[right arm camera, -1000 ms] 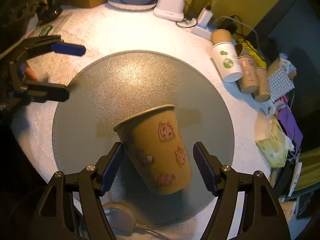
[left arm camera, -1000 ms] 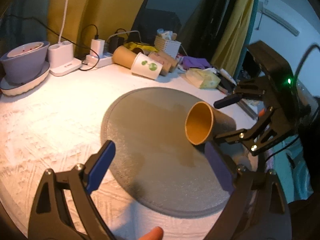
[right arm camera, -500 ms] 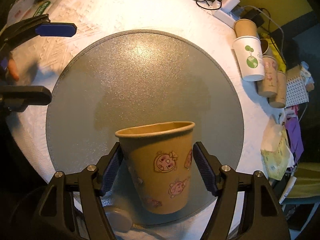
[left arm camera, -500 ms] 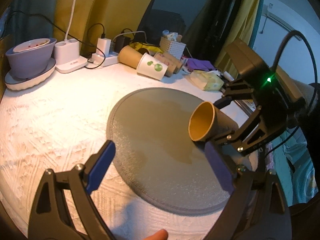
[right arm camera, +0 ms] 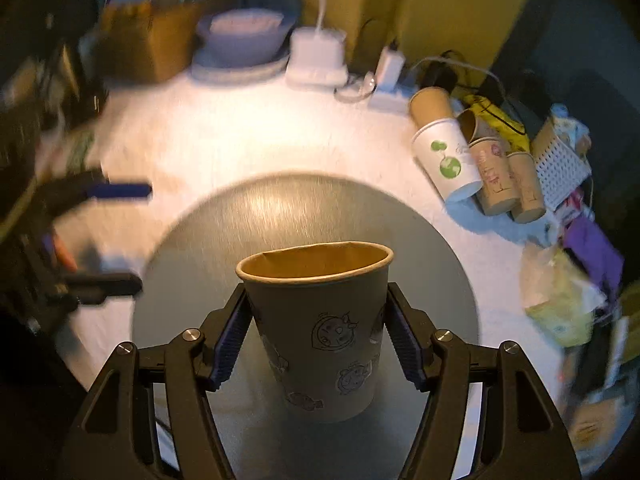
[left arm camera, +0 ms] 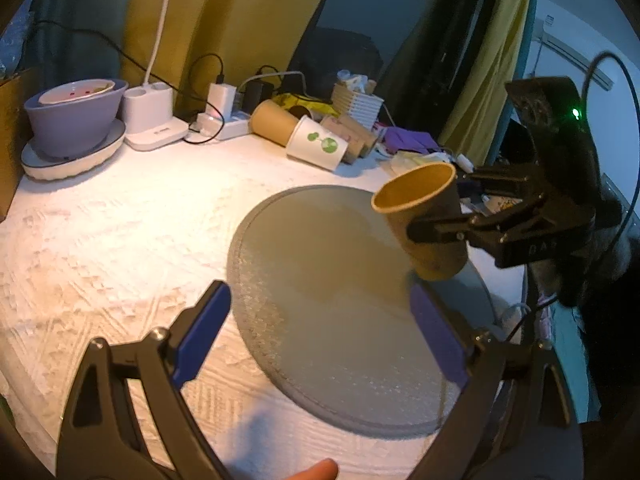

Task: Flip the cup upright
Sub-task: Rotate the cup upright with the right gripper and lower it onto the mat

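Note:
A brown paper cup (right arm camera: 320,320) with cartoon prints is held between the fingers of my right gripper (right arm camera: 316,344), mouth up and nearly upright, just over the round grey mat (right arm camera: 280,208). In the left wrist view the same cup (left arm camera: 424,220) tilts slightly, its base close to the mat (left arm camera: 320,280) near its right edge; I cannot tell whether it touches. My left gripper (left arm camera: 320,332) is open and empty, hovering over the mat's near edge.
Several paper cups (left arm camera: 316,140) lie on their sides at the back of the white tablecloth. A purple bowl on a plate (left arm camera: 72,120), a white charger base (left arm camera: 152,116), a power strip with cables (left arm camera: 224,116) and a white basket (right arm camera: 560,164) line the back.
My right gripper has turned the cup from lying on its side to mouth up. The left gripper stayed open and pulled back a little.

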A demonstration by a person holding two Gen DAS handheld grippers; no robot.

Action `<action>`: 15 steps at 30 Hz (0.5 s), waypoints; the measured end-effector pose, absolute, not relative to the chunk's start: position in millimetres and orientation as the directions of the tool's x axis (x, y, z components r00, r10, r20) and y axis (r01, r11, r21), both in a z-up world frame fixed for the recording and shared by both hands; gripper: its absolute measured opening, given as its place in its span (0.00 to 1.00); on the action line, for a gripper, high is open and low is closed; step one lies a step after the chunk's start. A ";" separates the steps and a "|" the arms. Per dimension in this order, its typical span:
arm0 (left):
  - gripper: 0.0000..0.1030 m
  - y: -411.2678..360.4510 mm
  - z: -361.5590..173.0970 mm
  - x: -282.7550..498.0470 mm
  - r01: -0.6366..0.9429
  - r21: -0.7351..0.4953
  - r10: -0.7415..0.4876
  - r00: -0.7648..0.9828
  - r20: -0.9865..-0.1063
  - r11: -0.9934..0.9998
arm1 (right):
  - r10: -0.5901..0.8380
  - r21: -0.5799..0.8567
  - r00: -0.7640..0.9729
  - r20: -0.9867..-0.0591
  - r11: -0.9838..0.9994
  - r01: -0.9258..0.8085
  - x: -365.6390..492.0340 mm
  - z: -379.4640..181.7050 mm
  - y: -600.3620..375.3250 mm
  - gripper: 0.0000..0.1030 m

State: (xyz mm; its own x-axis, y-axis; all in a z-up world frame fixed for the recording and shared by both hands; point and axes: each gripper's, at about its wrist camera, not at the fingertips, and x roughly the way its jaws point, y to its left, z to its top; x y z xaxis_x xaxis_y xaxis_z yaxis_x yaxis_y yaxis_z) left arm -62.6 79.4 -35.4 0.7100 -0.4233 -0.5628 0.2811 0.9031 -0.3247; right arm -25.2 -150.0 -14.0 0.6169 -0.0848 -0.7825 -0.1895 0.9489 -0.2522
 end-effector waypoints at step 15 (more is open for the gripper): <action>0.89 83.0 -37.2 -58.8 0.254 -0.326 -0.403 0.720 -0.565 0.911 | -0.011 0.018 0.839 -0.544 1.000 0.024 -55.2 -37.3 -191.1 0.67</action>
State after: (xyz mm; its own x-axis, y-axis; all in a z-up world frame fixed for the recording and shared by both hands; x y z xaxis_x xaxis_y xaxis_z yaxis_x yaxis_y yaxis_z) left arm -58.8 83.0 -37.2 0.7203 -0.4026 -0.5648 0.2535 0.9108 -0.3259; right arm -55.2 -191.1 -37.3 0.8390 -0.0107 -0.5440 0.0242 0.9995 0.0178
